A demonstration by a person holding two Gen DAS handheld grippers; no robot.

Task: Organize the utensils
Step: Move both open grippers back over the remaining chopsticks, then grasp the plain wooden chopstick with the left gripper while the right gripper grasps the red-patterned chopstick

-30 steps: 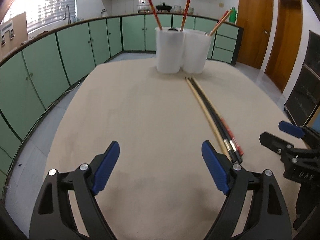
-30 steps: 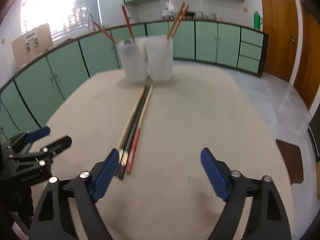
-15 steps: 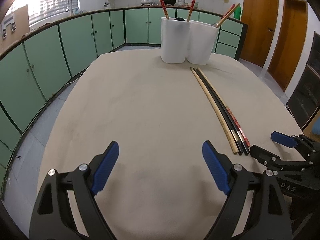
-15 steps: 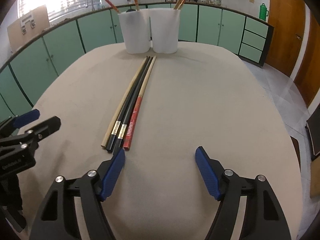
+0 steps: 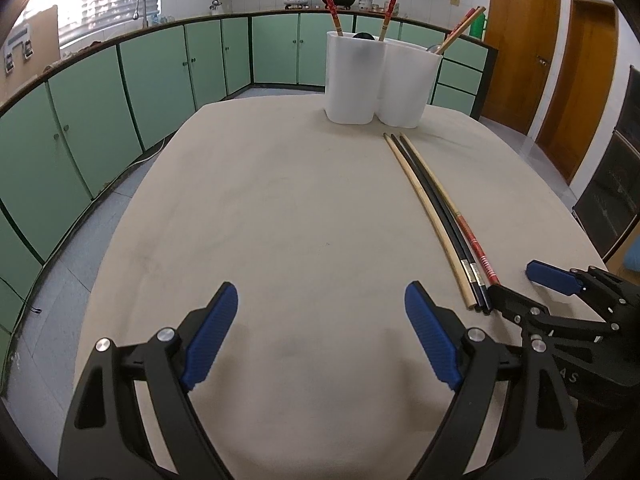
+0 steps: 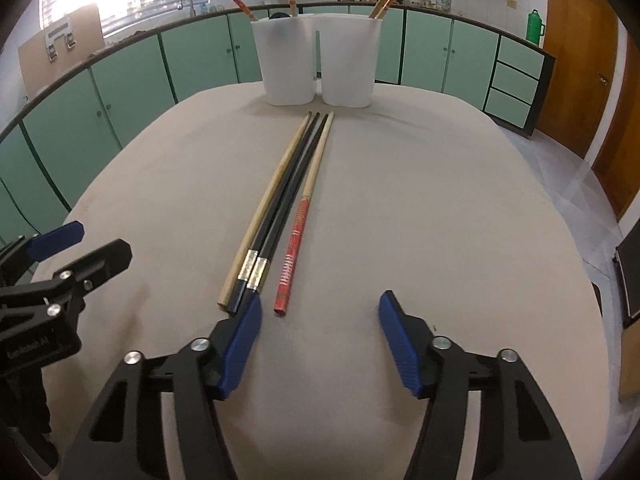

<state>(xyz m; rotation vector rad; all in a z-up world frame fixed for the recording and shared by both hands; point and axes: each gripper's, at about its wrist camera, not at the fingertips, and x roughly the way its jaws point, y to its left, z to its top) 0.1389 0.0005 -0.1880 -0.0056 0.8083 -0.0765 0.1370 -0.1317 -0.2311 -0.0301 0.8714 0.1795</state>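
Several long chopsticks lie side by side on the beige table: a plain wooden one (image 6: 269, 208), two black ones with silver bands (image 6: 288, 200), and a red-handled one (image 6: 298, 232). They also show in the left wrist view (image 5: 436, 216). Two white holders (image 6: 316, 64) stand at the far end with chopsticks upright in them, seen also in the left wrist view (image 5: 376, 80). My right gripper (image 6: 320, 316) is open just short of the chopsticks' near ends. My left gripper (image 5: 320, 308) is open and empty over bare table, left of the chopsticks.
The round table (image 5: 280, 200) has a beige cloth. Green cabinets (image 5: 120, 92) run along the left and back walls. Wooden doors (image 5: 520, 48) stand at the right. The left gripper appears at the left of the right wrist view (image 6: 60, 260).
Both grippers have pulled back and risen slightly, so the holders and chopsticks sit farther ahead. The right gripper now lines up behind the chopsticks' near ends. Both stay open.
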